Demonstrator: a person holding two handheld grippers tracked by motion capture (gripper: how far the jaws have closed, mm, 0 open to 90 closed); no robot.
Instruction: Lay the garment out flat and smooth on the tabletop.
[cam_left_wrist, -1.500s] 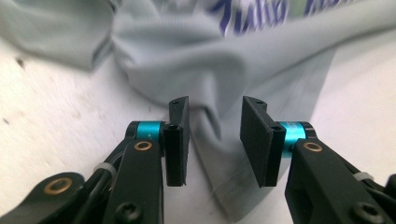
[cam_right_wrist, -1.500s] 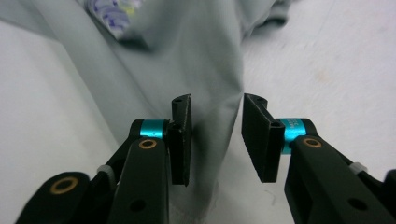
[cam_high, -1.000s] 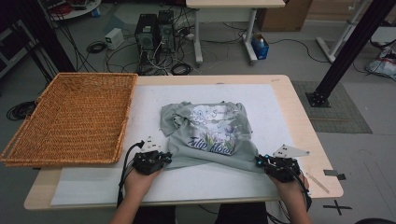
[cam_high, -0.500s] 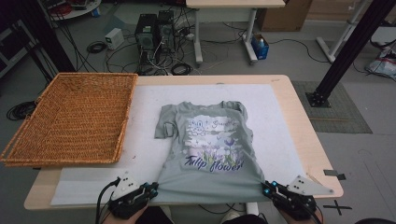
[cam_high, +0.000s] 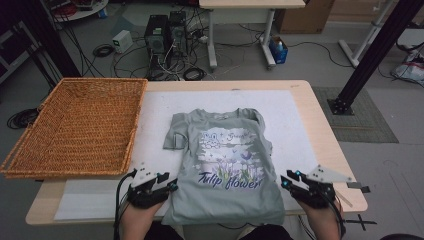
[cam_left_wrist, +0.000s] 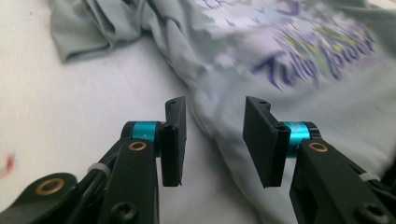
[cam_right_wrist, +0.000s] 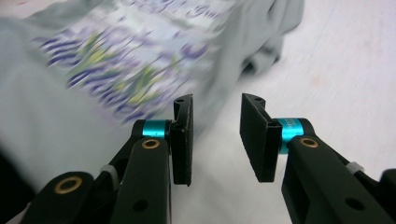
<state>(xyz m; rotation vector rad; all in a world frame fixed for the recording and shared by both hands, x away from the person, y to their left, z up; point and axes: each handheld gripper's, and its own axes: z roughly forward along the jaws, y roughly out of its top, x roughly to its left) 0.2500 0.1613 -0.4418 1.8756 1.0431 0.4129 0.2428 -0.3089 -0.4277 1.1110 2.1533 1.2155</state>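
- Fingers (cam_left_wrist: 175, 140) of the left gripper (cam_high: 150, 186) stand spread with a clear gap, having just been opening; the shirt's side edge lies beneath that gap, but neither pad presses on it.
- Right gripper (cam_high: 306, 186) likewise has its fingers (cam_right_wrist: 183, 140) apart, its jaws just opened, with bare white mat (cam_high: 295, 125) between them and the cloth just to the left in its own view.
- Lying front-up in the lower middle of the high view is the grey-green T-shirt (cam_high: 225, 165), printed "Tulip flower", collar toward the top of the frame and hem hanging over the table's near edge at the bottom.
- One sleeve at the left of the high view is folded and bunched; the other sleeve, at upper right, looks tucked under.
- Judged from its folds, the shirt is light, soft and limp: it will sag, drape and crumple wherever it is unsupported, and thin jersey can slip from a shallow pinch.
- Good holds would be the doubled, seamed parts: the hem corners nearest each gripper, the shoulder seams, or the sleeve cuffs, taking a deep bite through both layers.
- Lifting by two points set well apart should keep the panel flat; a single pinch would let it bunch.
- Wicker basket (cam_high: 75, 125) sits at the left of the high view, apart from the shirt.
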